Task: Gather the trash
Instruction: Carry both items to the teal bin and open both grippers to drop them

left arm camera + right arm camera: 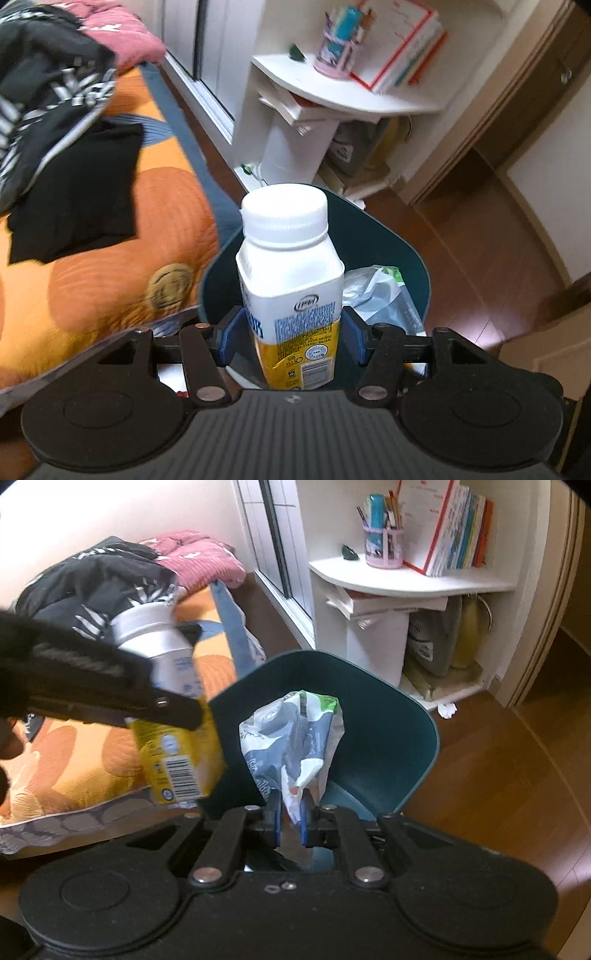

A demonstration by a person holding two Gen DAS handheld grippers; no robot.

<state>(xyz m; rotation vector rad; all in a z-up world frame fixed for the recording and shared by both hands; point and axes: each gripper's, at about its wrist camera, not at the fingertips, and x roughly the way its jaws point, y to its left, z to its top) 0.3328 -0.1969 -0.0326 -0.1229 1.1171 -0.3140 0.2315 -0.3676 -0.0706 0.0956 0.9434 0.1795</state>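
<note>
My left gripper (291, 332) is shut on a white and yellow drink bottle (291, 280) with a white cap, held upright above the near rim of a dark teal bin (399, 243). The bottle also shows in the right wrist view (173, 716), left of the bin (388, 731). My right gripper (290, 812) is shut on a crumpled white, grey and green plastic wrapper (295, 734), held over the bin's opening. The wrapper also shows in the left wrist view (380, 295), just right of the bottle.
A bed with an orange quilt (110, 266) and piled clothes (48, 85) lies to the left of the bin. A white corner shelf (406, 579) with books and a pen cup stands behind it. A small white scrap (447, 710) lies on the brown wooden floor.
</note>
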